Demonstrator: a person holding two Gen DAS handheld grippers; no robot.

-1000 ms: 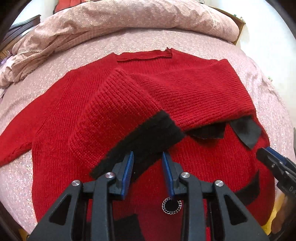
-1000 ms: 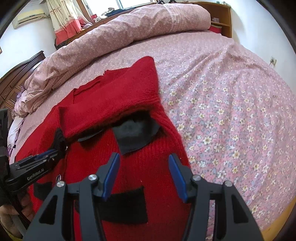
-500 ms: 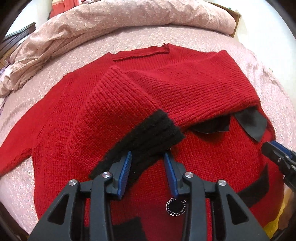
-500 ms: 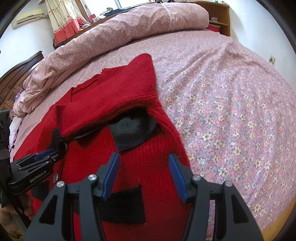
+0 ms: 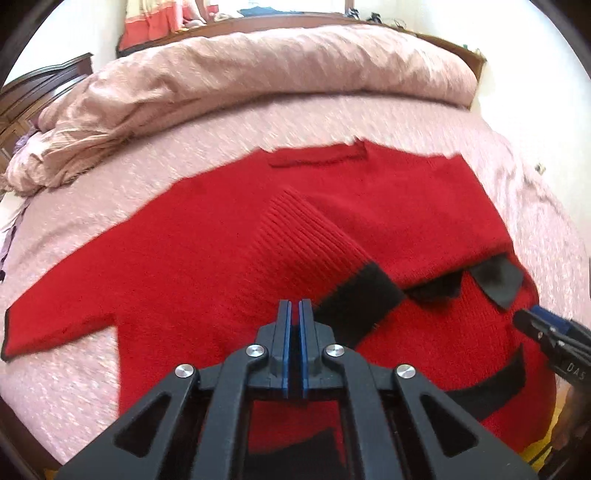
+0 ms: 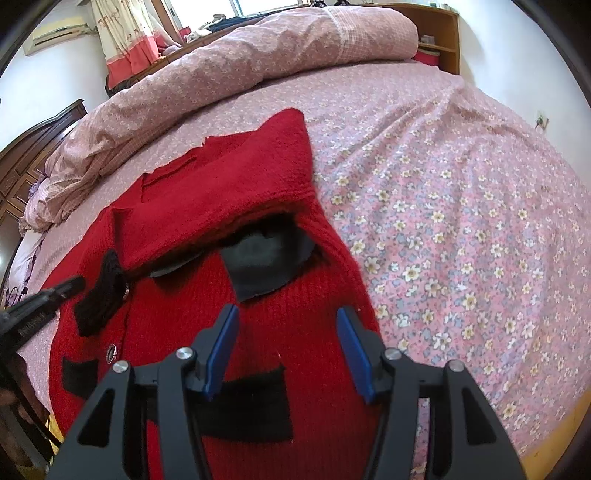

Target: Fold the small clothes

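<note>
Pointing steeply down from the bottom centre of its own view, the left gripper (image 5: pixel 294 308) has its blue pads pressed together with nothing between them; the black cuff (image 5: pixel 356 308) lies just to its right, seemingly free of the pads, though that view is blurred. In the right wrist view the same gripper enters as a dark tip at the left edge, beside the cuff. The right gripper (image 6: pixel 286 328) also tilts downward, low in the centre of its view, jaws spread halfway and holding nothing, hovering over the red knit.

The sweater (image 5: pixel 192 280) lies flat across the middle of the bed (image 6: pixel 461 229). One sleeve stretches toward the left edge of the left wrist view; the other is folded over the chest, cuff toward the lower right. Black patches sit at centre right, and black bands lower down.

A flowered pink sheet covers the bed. A rolled duvet (image 5: pixel 258 81) fills the upper part of both views, with dark wooden furniture at far left, a curtain (image 6: pixel 125 44) upper left, and a wooden shelf (image 6: pixel 439 33) upper right.
</note>
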